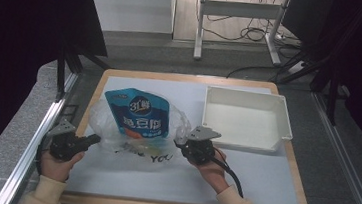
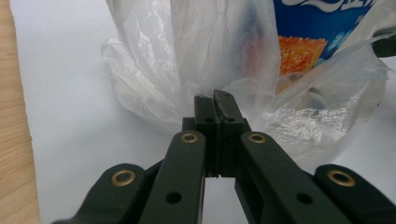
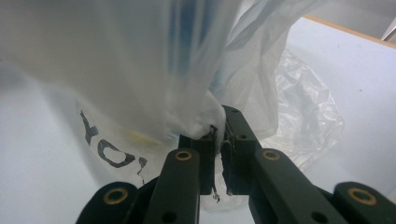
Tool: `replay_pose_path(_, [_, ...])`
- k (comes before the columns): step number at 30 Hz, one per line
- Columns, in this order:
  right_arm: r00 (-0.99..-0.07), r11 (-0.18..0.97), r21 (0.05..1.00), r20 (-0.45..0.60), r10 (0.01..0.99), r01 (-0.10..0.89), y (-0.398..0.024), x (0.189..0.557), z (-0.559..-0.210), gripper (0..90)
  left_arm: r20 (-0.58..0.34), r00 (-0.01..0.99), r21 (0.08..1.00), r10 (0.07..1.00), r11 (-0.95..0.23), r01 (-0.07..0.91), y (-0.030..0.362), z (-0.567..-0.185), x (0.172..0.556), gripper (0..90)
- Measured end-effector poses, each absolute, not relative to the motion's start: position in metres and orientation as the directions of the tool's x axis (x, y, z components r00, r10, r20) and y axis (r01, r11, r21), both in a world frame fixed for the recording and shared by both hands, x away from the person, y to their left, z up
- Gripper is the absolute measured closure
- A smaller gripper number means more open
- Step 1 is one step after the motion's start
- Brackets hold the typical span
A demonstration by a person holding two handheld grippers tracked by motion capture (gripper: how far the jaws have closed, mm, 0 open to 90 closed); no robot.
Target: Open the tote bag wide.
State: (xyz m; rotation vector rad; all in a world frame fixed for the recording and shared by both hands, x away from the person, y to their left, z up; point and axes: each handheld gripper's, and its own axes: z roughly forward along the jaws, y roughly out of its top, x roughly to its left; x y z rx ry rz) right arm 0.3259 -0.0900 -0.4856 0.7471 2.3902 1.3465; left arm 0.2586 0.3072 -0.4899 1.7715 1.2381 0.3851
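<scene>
Gripping the plastic bag with both the left claw and right claw clamped on its film, the person should work evenly so the blue pouch stays upright on the tabletop.

I read black hand-lettered "YOU" on the clear plastic bag, just ahead of my right gripper. The blue pouch carries white Chinese characters I can't make out.

White tray sitting at the table's far right corner, desk legs and cables standing beyond the far edge
</scene>
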Motion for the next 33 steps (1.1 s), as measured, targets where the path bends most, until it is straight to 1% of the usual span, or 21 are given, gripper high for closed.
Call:
replay_pose_path(16, [-0.818, 0.453, 0.837, -0.010, 0.576, 0.308, -0.089, 0.328, -0.497, 83.5, -0.241, 0.443, 0.790, 0.864, -0.090, 0.606, 0.302, -0.503, 0.262, 90.0])
replay_pose_path(22, [-0.817, 0.455, 0.832, -0.006, 0.577, 0.316, -0.089, 0.328, -0.499, 83.3, -0.231, 0.437, 0.785, 0.869, -0.098, 0.611, 0.300, -0.506, 0.264, 90.0])
replay_pose_path(25, [-0.817, 0.457, 0.831, -0.006, 0.576, 0.317, -0.089, 0.328, -0.499, 83.2, -0.212, 0.435, 0.781, 0.875, -0.115, 0.614, 0.298, -0.509, 0.266, 90.0])
replay_pose_path(33, [-0.818, 0.471, 0.819, -0.004, 0.575, 0.328, -0.087, 0.329, -0.505, 83.1, -0.208, 0.432, 0.773, 0.878, -0.124, 0.622, 0.294, -0.513, 0.269, 90.0])
